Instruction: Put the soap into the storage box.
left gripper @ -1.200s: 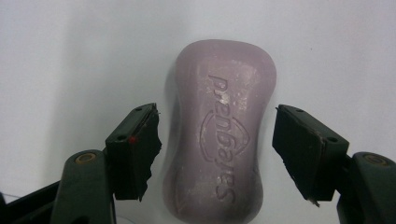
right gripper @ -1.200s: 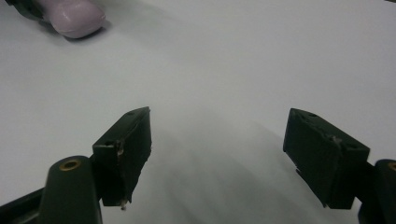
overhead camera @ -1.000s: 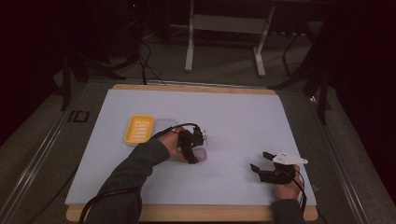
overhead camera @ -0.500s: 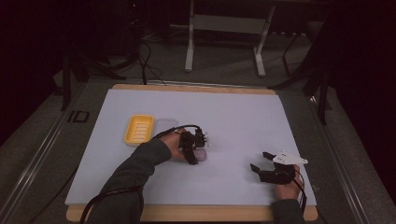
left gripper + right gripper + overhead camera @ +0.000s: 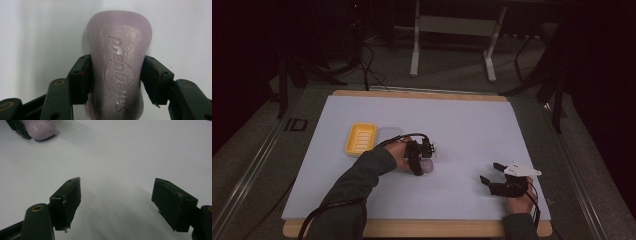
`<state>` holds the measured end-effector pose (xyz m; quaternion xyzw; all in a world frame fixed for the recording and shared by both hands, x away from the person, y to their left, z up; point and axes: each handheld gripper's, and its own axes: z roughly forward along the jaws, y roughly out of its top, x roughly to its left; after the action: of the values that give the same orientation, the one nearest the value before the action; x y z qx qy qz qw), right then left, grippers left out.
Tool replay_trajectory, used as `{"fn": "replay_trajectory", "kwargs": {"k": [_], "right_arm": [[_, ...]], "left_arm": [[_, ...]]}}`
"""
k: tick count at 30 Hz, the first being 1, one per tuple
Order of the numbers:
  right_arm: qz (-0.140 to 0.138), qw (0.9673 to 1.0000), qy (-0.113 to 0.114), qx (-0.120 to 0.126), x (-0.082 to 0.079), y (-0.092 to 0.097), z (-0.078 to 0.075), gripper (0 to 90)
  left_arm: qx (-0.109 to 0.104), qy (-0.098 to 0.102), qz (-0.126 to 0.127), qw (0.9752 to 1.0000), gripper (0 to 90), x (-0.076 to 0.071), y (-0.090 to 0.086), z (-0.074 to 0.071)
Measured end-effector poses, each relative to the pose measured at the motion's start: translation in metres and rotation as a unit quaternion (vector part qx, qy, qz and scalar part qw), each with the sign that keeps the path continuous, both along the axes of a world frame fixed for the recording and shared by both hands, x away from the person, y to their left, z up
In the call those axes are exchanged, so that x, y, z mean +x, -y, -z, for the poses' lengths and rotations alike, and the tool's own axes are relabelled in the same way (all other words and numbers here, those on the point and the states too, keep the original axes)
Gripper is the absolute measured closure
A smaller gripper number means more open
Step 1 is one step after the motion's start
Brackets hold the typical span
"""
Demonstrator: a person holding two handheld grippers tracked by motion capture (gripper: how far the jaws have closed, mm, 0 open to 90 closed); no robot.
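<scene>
White table [image 5: 462, 120] mostly bare, wide free space around soap. Yellow dish [image 5: 360, 138] left of it. Right gripper [image 5: 493, 176] jaws spread, empty, well right. Left gripper [image 5: 116, 75], just closing, clamps waisted lilac soap bar [image 5: 119, 67], embossed lettering.

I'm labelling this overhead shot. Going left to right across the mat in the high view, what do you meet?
Yellow tray → clear lid → left gripper, jaws just closed onto the soap → right gripper, open.
</scene>
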<state>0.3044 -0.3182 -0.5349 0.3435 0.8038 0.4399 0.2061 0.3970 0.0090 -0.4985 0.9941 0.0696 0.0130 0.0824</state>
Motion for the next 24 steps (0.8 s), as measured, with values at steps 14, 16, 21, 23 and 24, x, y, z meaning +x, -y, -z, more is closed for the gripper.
{"fn": "replay_trajectory", "kwargs": {"k": [14,16,21,23,24], "right_arm": [[0.001,1.0,-0.001,-0.001,0.0,-0.0003,0.0001,23.1],[0.001,1.0,-0.001,-0.001,0.0,-0.0003,0.0001,23.1],[0.001,1.0,-0.002,-0.001,0.0001,-0.0003,0.0001,23.1],[0.001,1.0,-0.002,-0.001,0.0,-0.0002,0.0,23.1],[0.001,1.0,-0.002,-0.001,0.0001,-0.0003,0.0001,23.1]], "left_arm": [[0.023,-0.004,0.004,0.9997,47.3,0.0018,0.0063,-0.0008],[0.026,-0.004,0.006,0.9996,47.6,0.0016,0.0069,-0.0011],[0.026,-0.003,0.005,0.9996,48.7,0.0012,0.007,-0.0013],[0.028,-0.001,0.007,0.9996,48.9,0.0007,0.0073,-0.0016],[0.029,0.002,0.008,0.9996,49.0,0.0002,0.0076,-0.0017]]}}
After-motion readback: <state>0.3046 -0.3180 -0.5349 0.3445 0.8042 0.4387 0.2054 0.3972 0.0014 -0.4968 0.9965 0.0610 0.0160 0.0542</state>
